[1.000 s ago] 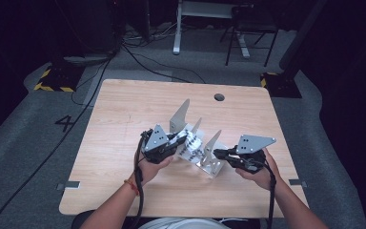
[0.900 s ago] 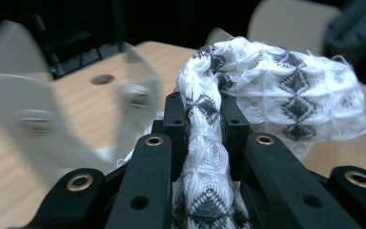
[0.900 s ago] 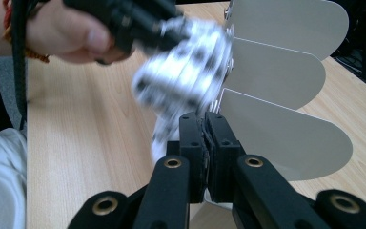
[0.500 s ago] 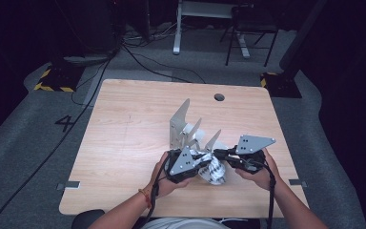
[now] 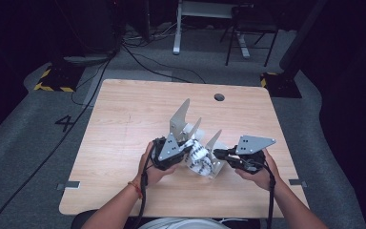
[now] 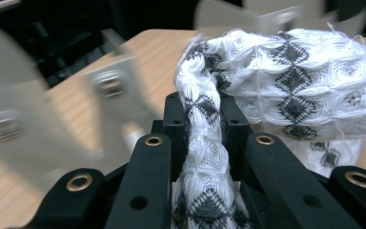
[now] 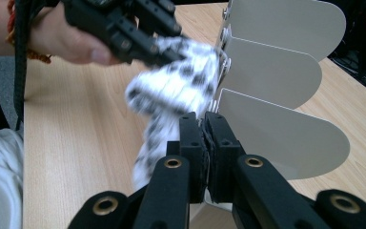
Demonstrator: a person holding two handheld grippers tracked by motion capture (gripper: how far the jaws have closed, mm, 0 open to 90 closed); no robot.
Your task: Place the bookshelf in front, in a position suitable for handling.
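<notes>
White-and-black knitted cloth (image 6: pixel 286 81) is now clamped in my left gripper (image 6: pixel 205 138), which has swung in from the rack's left side to the metal rack (image 5: pixel 186 119), while my right gripper (image 7: pixel 205 129) stays pinched on its near plate, so placing the cloth has begun.

Light wood tabletop (image 5: pixel 124 119) with a round cable hole (image 5: pixel 218 97) near its far edge — beyond it, grey carpet, black cables (image 5: pixel 138 52) snaking across the floor, a white desk leg (image 5: pixel 177 28) and yellow-black hazard tape (image 5: pixel 52 87) at far left.
</notes>
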